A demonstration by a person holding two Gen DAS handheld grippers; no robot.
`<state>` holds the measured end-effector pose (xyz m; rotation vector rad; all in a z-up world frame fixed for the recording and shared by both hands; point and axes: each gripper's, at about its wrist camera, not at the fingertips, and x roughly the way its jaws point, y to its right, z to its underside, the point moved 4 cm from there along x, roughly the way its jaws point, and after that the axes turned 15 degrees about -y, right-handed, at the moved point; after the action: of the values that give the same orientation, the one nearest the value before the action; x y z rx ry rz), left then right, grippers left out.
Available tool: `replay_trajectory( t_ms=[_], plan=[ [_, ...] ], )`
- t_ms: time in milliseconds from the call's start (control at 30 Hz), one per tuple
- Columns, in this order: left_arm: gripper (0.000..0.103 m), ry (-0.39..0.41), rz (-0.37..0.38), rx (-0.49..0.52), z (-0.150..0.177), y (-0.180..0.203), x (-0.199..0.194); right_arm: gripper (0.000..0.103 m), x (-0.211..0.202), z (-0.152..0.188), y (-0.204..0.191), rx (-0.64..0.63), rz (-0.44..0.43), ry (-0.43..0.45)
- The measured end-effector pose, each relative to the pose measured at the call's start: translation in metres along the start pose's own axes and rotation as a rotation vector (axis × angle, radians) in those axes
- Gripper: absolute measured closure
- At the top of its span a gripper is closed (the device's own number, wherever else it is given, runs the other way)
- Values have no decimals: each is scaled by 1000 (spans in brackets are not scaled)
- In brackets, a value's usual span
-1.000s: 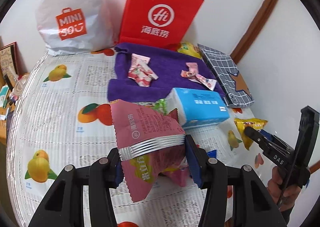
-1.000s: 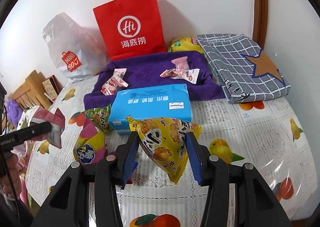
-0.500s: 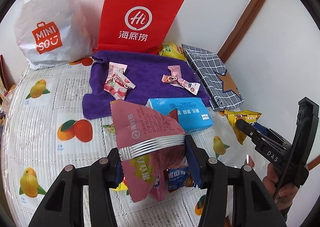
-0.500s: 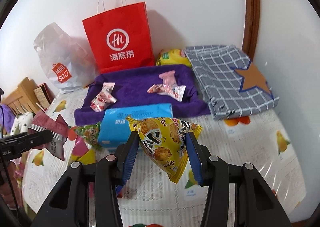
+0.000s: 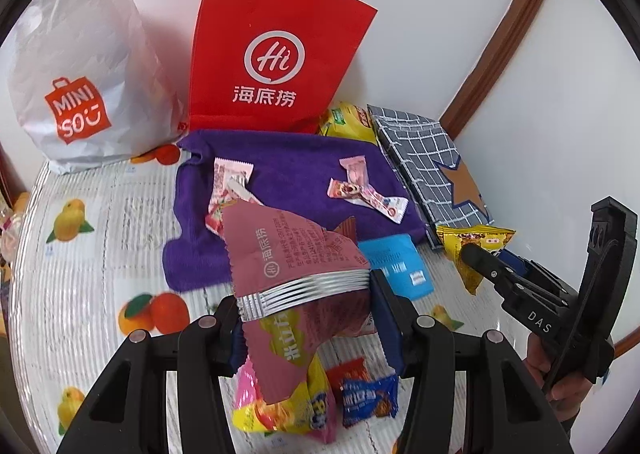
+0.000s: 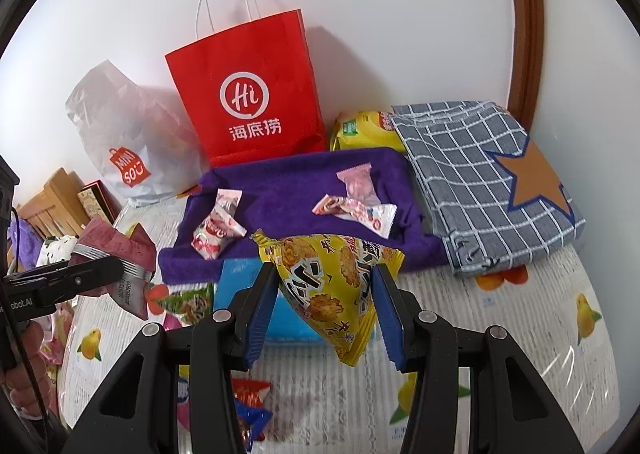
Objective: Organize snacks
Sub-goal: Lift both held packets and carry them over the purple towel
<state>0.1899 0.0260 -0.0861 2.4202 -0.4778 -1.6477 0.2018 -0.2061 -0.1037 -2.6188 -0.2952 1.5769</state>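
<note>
While the left gripper (image 5: 306,308) clamps a pink packet (image 5: 296,266), the right gripper (image 6: 326,312) grips a yellow snack bag (image 6: 334,286).

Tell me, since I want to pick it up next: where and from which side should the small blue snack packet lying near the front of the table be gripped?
Grip the small blue snack packet across its flat middle, coming from above. It lies flat on the tablecloth, its crimped ends pointing sideways, and a red packet overlaps its upper edge. Both tongs are full now: the left tongs hold the pink pouch.

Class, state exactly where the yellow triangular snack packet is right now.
In the right wrist view, the yellow triangular snack packet hangs centre frame, clamped by the right gripper, in front of the blue box and purple towel.
</note>
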Motion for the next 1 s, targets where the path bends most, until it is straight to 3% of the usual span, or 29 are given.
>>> replay_trajectory(
  t_ms=[367,1000],
  plan=[
    [53,22,-40,-19,-53,-17,8,55,25,-48,-4,-7,3,11],
    [53,-58,-10,-61,-103,-51,65,55,102,-93,6,33,27,-69]
  ],
)
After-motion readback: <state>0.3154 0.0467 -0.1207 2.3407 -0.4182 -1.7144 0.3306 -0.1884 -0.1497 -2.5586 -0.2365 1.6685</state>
